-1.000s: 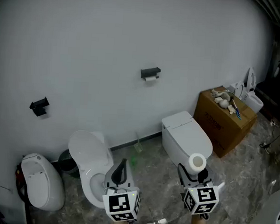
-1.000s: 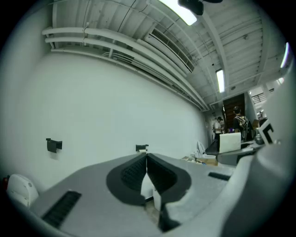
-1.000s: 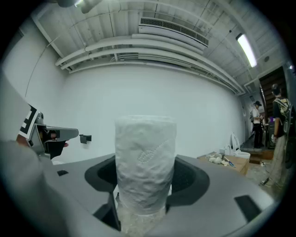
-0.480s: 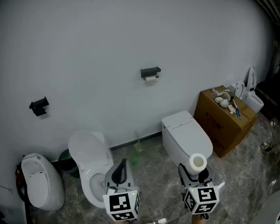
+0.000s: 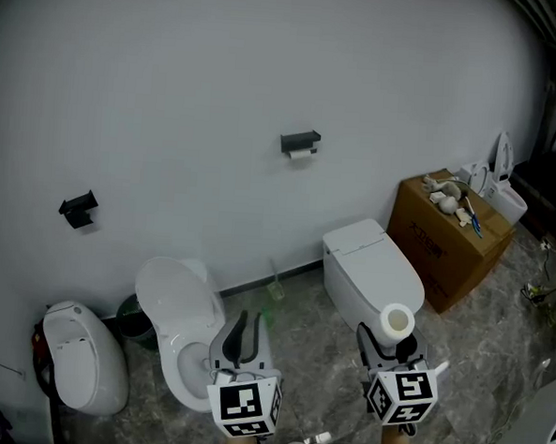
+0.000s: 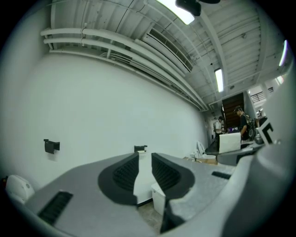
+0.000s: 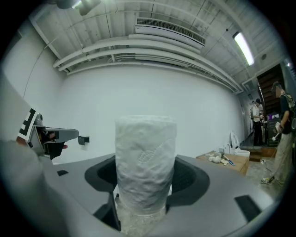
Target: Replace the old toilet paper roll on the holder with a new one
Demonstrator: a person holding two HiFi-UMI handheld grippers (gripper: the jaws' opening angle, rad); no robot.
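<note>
Only gripper views show people (image 7: 255,122) beyond the right claw's (image 7: 145,183) roll (image 7: 145,155).

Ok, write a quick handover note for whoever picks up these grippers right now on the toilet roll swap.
Left gripper: jaws opening, nothing between them.
Right gripper: shut on the new roll, held upright.
Holder: on the wall ahead, with the old roll on it; that roll looks small. Both grippers are well short of the holder.
Done: new roll is in hand.
Left: go up to the holder, take the old roll off, probably with the left gripper, then mount the new roll.
</note>
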